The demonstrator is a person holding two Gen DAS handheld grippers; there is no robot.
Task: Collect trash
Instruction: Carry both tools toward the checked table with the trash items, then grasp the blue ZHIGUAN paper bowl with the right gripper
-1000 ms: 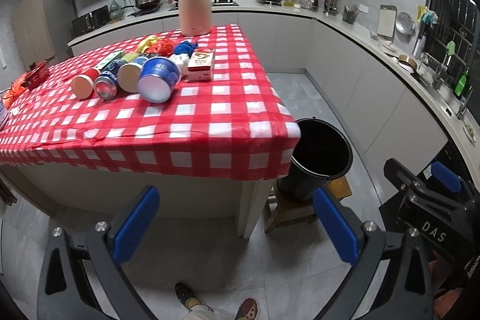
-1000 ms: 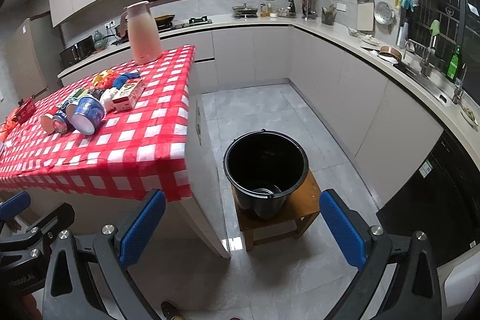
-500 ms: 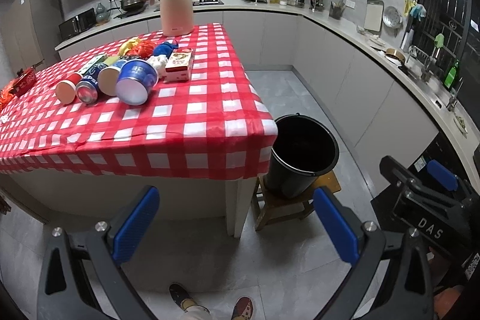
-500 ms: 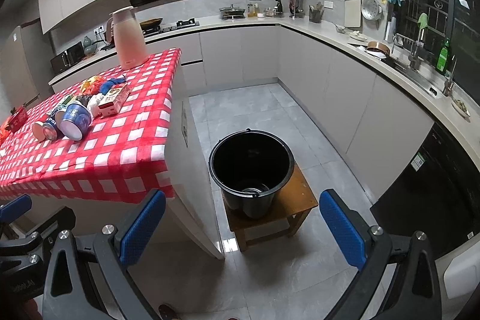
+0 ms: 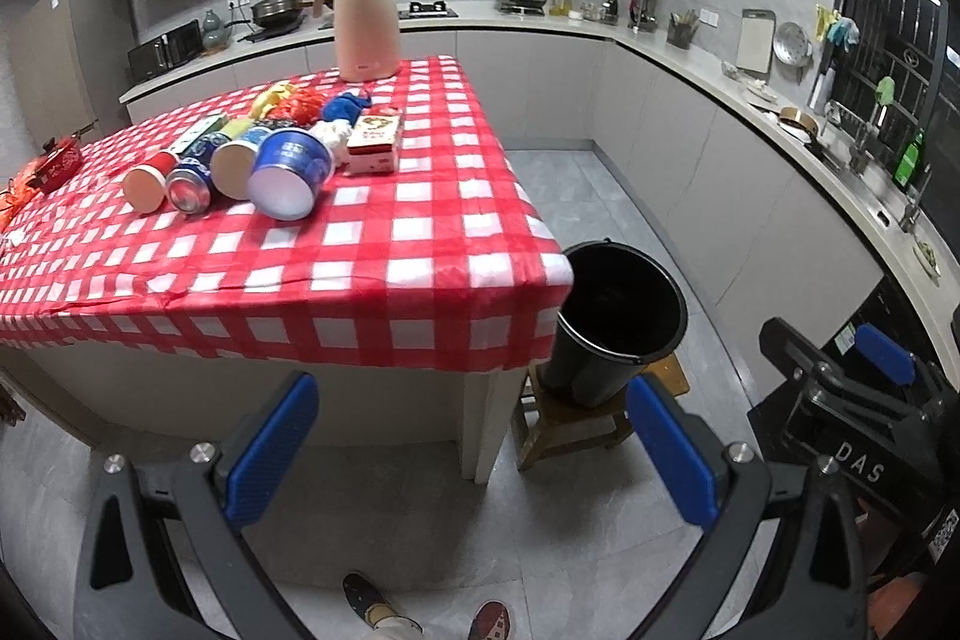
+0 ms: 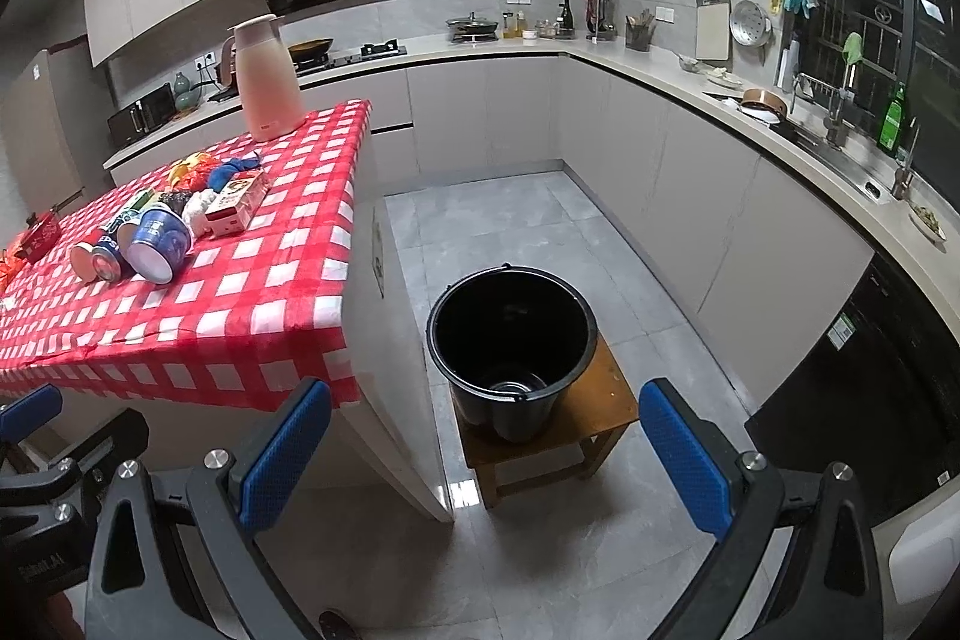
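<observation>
On the checked bench [image 5: 372,244] the trash lies clustered: light, thin, easily dented cups [image 5: 288,172] and a slippery can [image 5: 191,187], best pinched across their bodies, while both tongs [image 5: 474,454] [image 6: 480,454] hang spread and empty, well apart from it.

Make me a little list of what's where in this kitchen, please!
trash pile: cups, a can and wrappers lying on the red checked table
blue cup: on its side
bucket: black, on a wooden stool beside the table
jug: pink, upright at the table's far end
left gripper: open, holding nothing
right gripper: open, holding nothing
</observation>
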